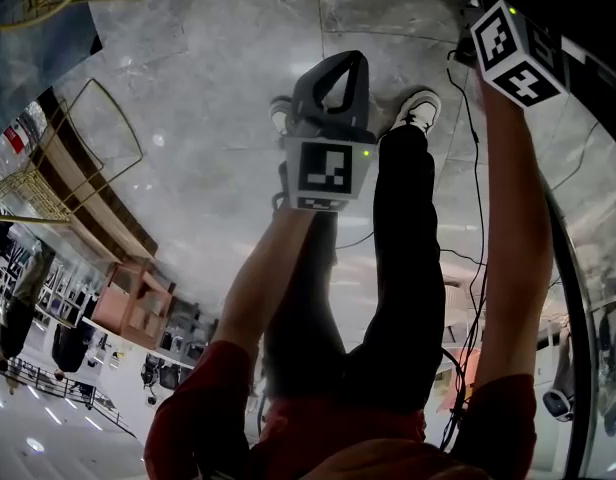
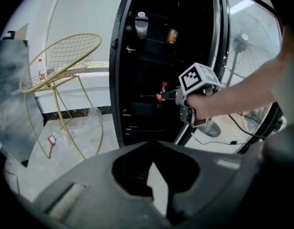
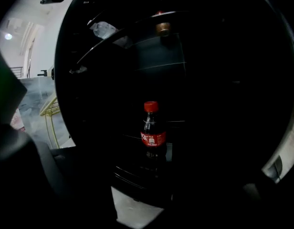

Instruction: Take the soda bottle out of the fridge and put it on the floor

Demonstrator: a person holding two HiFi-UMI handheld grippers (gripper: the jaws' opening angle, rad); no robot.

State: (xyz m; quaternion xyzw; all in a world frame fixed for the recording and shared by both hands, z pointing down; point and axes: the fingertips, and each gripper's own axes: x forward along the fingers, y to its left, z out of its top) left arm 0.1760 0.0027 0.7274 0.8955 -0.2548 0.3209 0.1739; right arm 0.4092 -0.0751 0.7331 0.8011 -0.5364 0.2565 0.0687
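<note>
**Right fingers wide, lined up on the soda bottle in the fridge**

- Nearest, low in the left gripper view: left gripper (image 1: 350, 61) with its fingers closed on each other, nothing in them. It hangs over the floor (image 1: 218, 88), above the person's shoes.
- Right gripper (image 2: 173, 95): fingers spread wide at both edges of its own view, empty, reaching into the open fridge (image 2: 119, 80).
- Beyond them, frame centre: soda bottle (image 3: 152, 132), upright on a dark shelf (image 3: 137, 178), red cap and red label. It sits ahead of the fingers and roughly midway between them, not touching either.
- Farther, top of frame: a can (image 3: 162, 28) and a clear bottle (image 3: 105, 30) on an upper shelf.

Risks, as I judge them:
- The interior is very dark, so an off-centre approach could let one finger nudge the bottle and tip it on the shelf.
- Closing too early would clip the front of the bottle and shove it back.
- A cable (image 1: 475, 168) trails beside the shoes and could snag when stepping away to set the bottle down.
</note>
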